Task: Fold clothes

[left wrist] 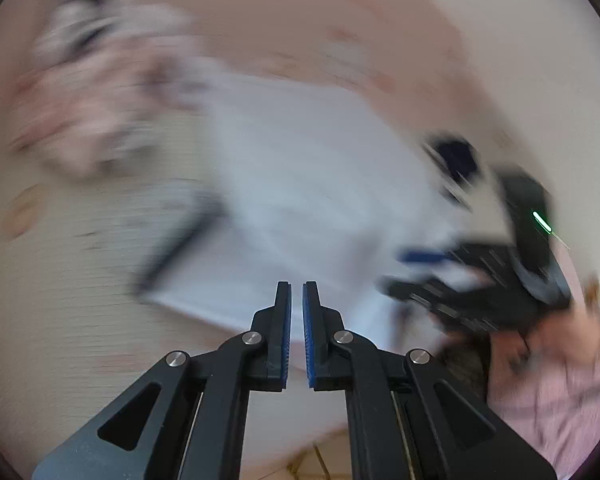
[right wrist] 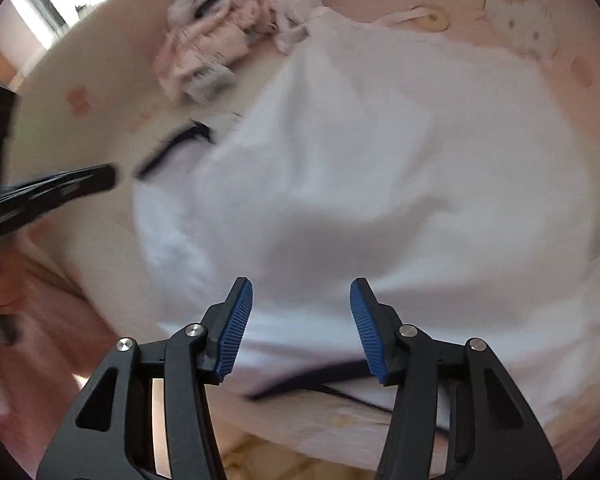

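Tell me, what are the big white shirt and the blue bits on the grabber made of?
White shirt: looks like soft, matte woven or knit cloth, since it creases and drapes. Blue pads on the right gripper: probably rubber or plastic, finely ribbed, dull finish.

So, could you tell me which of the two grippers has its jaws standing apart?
The right gripper: its blue pads stand wide apart over the white garment. The left gripper is shut, pads nearly touching, nothing visibly between them.
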`<act>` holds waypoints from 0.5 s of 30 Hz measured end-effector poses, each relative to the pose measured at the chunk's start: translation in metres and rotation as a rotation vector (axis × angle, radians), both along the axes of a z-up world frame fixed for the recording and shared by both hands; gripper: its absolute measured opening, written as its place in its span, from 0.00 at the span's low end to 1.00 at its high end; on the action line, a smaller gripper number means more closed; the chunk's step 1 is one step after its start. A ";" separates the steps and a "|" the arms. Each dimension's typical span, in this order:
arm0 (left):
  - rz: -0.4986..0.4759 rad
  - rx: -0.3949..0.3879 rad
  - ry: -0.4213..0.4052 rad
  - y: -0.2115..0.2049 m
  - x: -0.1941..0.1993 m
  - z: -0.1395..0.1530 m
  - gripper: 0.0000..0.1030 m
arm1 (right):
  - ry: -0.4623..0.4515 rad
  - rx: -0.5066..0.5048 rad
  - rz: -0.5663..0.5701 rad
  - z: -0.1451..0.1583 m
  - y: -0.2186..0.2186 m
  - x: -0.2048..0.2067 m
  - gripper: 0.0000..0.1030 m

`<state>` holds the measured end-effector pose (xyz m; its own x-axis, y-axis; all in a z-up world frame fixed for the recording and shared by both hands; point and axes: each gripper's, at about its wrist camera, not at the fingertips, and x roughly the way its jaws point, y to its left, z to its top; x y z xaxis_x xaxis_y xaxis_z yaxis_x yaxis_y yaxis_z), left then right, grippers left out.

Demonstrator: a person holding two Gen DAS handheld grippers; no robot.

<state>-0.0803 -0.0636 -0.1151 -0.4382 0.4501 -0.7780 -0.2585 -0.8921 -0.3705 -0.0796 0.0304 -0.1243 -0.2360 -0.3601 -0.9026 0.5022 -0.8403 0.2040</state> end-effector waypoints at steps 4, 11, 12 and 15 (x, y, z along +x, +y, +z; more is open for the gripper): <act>-0.171 -0.122 -0.061 0.056 0.001 -0.025 0.07 | -0.041 0.022 0.037 -0.019 0.002 0.013 0.51; -0.095 -0.192 -0.226 0.028 0.000 -0.055 0.06 | -0.055 0.057 0.162 -0.025 -0.015 0.032 0.54; -0.076 -0.179 -0.215 0.025 0.000 -0.052 0.06 | -0.053 0.026 0.142 -0.021 -0.014 0.031 0.54; -0.046 -0.145 -0.193 0.020 -0.002 -0.050 0.07 | -0.032 -0.004 0.134 -0.018 -0.024 0.031 0.55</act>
<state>-0.0822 -0.0437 -0.1654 -0.2563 0.3435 -0.9035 -0.2371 -0.9285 -0.2857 -0.0485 0.0059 -0.1426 -0.1568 -0.3898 -0.9075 0.6033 -0.7653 0.2245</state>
